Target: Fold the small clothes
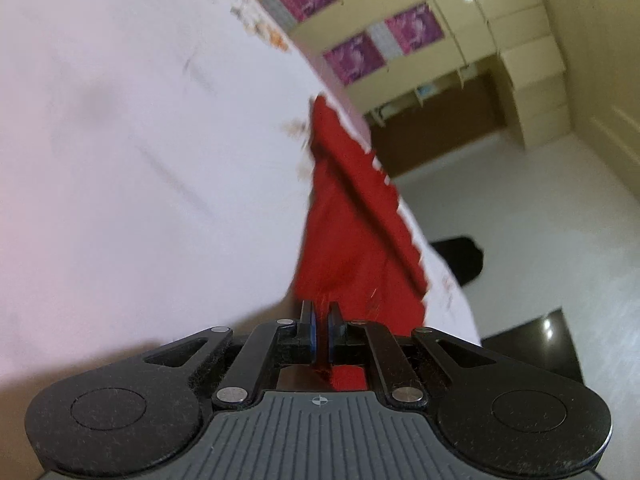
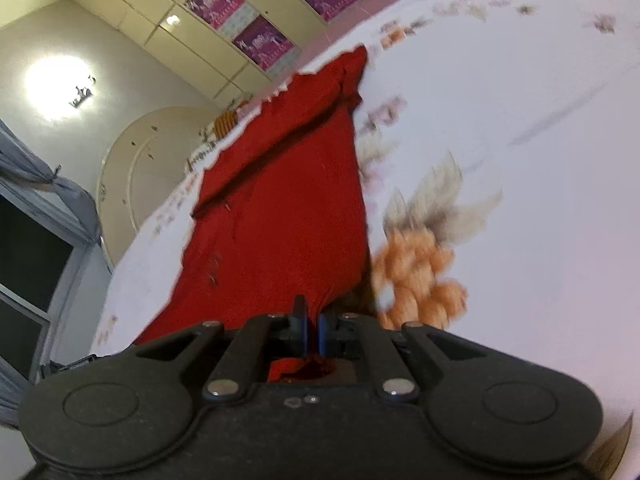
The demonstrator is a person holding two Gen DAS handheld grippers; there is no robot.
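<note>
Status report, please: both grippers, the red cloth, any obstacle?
Left gripper shut on red cloth. Right gripper shut on it too. Cloth trails over bedsheet. No obstacle seen.

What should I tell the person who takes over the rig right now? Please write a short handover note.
Left tongs: shut on the near edge of the red garment.
Right tongs: shut on the same garment's near edge.
The garment stretches away from both tongs over the floral bedsheet, its far end lying on it.
Done: both corners gripped.
Left: carry the held edge over to the far end, release, then finish folding.
</note>
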